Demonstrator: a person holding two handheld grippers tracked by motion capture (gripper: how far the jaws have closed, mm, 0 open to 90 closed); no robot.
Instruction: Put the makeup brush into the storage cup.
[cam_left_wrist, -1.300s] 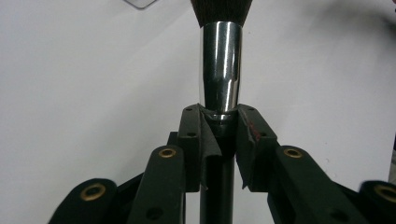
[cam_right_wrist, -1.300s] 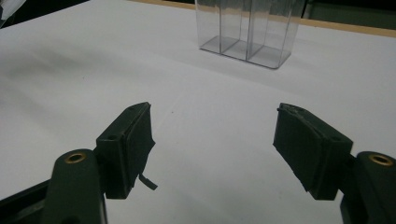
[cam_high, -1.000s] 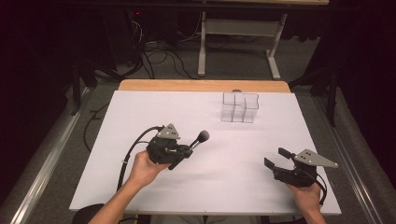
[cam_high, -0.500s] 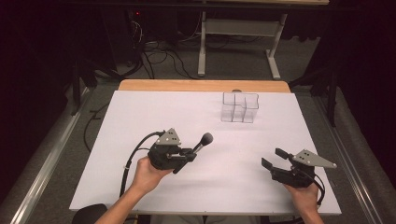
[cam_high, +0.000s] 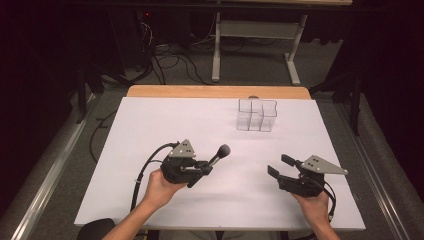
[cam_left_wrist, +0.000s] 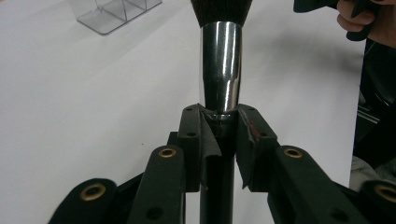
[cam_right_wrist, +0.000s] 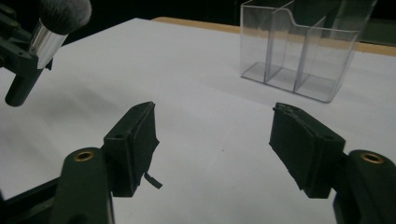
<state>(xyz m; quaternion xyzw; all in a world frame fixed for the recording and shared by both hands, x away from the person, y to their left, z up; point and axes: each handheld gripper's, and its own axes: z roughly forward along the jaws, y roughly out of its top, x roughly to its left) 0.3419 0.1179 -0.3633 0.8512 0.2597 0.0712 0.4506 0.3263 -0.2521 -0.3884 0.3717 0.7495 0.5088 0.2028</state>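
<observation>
Pinching a makeup brush (cam_left_wrist: 219, 70) by its black handle just below the shiny metal collar, the left tongs (cam_high: 202, 170) hold it clear of the tabletop (cam_high: 165, 125), bristles angled up and toward the far side, likely ready for carrying. Right tongs (cam_high: 276, 166): spread, nothing between them, jaws having just been closing a little; hovering low at the near right, aimed toward the brush. Clear three-compartment organizer (cam_high: 256, 115): empty, upright near the far edge, well apart from both; probably the brush's destination.
</observation>
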